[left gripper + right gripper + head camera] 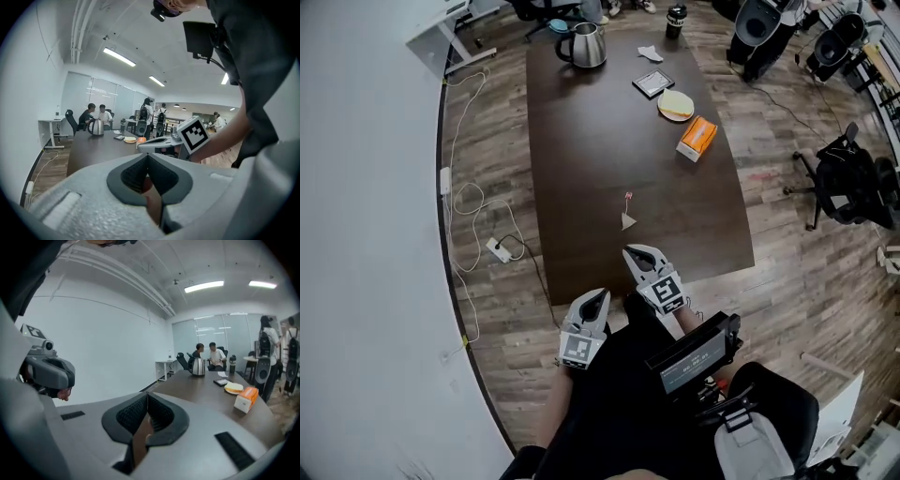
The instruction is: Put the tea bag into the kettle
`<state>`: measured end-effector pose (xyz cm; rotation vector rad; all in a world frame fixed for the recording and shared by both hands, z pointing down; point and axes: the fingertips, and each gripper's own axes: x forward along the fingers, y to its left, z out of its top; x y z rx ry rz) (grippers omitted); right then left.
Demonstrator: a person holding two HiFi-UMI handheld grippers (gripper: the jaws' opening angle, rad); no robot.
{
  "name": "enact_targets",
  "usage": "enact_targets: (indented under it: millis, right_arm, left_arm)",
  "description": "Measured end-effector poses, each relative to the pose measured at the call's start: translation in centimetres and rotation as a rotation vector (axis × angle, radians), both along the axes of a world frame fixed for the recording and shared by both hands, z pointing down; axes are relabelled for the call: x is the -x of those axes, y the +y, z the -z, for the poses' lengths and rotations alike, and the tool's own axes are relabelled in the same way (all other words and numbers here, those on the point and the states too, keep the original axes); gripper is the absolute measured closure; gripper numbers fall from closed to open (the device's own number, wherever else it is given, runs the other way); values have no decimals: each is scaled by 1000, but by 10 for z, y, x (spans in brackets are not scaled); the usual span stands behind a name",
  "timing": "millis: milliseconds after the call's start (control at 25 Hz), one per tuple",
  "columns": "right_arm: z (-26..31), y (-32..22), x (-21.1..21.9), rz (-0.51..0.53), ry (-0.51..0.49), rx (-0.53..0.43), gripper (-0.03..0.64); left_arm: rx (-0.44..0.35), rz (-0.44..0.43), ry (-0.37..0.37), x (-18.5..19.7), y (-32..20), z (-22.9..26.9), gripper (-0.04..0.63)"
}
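The tea bag [627, 221] lies on the dark surface [581, 150] near its near edge, and the kettle [585, 44] stands well apart at the far left corner. The left claw [593, 302] and right claw [639, 254] are both closed tight on nothing. The right hangs over the near edge just short of the tea bag, the left at that edge.
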<state>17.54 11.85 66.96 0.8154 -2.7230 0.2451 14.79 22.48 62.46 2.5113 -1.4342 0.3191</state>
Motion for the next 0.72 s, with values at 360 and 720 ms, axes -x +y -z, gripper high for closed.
enact_targets:
  millis: [360,720]
  right_arm:
    - [-70,-22,17,-228,98,225,609]
    - [-131,-46,17,-200,351,265,601]
  left_arm:
    - [3,35,132,95,-16,-2,595]
    - [71,163,79,178,-16,-27,595]
